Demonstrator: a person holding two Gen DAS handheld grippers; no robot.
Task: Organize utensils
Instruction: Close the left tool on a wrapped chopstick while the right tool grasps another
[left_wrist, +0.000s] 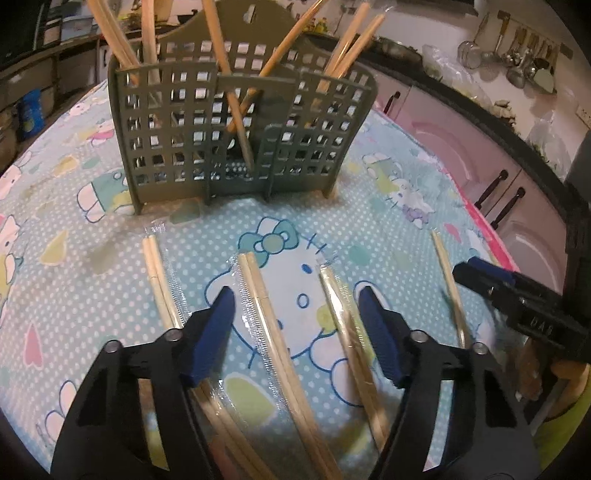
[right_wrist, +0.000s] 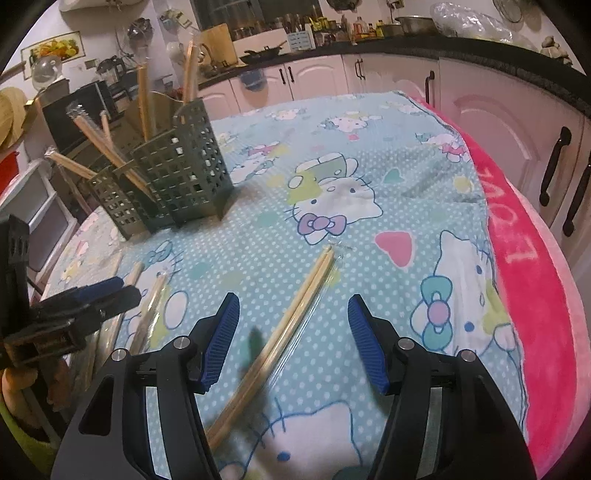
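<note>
Both of your grippers are open and hold nothing. Your left gripper (left_wrist: 297, 321) hangs over the cartoon-cat cloth (left_wrist: 332, 192) with two wrapped chopstick pairs between its blue pads: the middle pair (left_wrist: 266, 325) and the pair to its right (left_wrist: 343, 317). The pads do not touch either one. Your right gripper (right_wrist: 293, 332) sits over one more wrapped pair (right_wrist: 295, 306), also not touching.

What could go wrong? Your left jaws have two pairs between them. If you close now, you may pinch both, or push one aside. The clear wrappers look slippery (they shine in the light), so a pair could slide out or spin when you lift it. The green holder (left_wrist: 236, 133) already has sticks leaning every which way, so a new pair could bump them on the way in.

The left-side pairs lie flat, long way running from you toward the holder, tips near it. The right-side pair lies flat too, slanted, its far end up and to the right. Its near end is blurry, so I can't tell where it stops.
</note>
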